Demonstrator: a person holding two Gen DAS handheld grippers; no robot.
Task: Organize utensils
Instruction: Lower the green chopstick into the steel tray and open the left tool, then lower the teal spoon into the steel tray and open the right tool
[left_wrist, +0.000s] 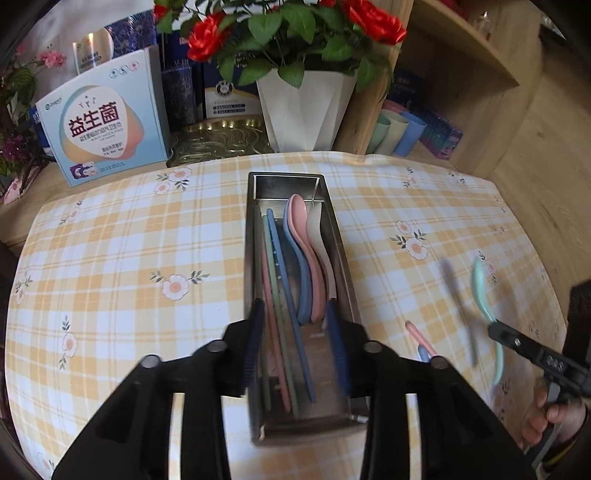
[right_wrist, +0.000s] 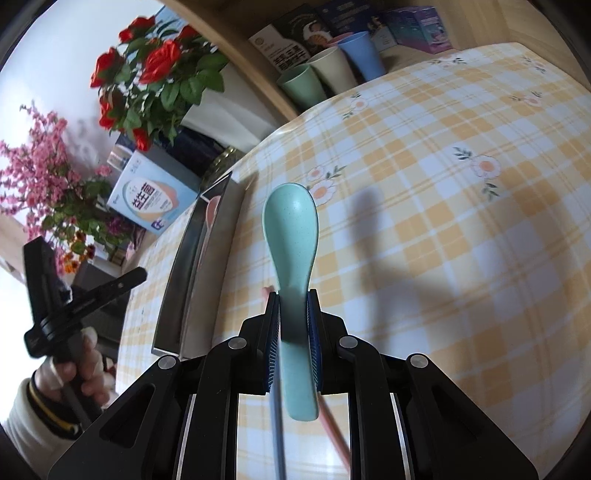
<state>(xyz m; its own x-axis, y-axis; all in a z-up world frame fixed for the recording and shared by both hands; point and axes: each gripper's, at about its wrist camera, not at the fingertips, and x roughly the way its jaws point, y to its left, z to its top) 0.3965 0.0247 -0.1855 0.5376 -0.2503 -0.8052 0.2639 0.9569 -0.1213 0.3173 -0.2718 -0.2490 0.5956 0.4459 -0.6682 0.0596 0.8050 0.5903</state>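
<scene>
mint spoon (right_wrist: 291, 236) | handle clamped between right gripper (right_wrist: 293, 306) fingers

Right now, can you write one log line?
left tongs: open, over steel tray | right tongs: gripping mint-green plastic spoon | pending: spoon into tray

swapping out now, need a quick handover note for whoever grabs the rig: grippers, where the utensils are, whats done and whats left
Left gripper: open, nothing between its fingers, hanging over the near end of the metal tray.
Right gripper: shut on the handle of the mint green spoon, held above the tablecloth to the right of the tray.
Done: blue, pink and beige spoons and several chopsticks lie in the tray.
Left: put the mint green spoon in the tray, then collect the pink and blue utensil ends lying on the cloth between tray and right gripper.
</scene>
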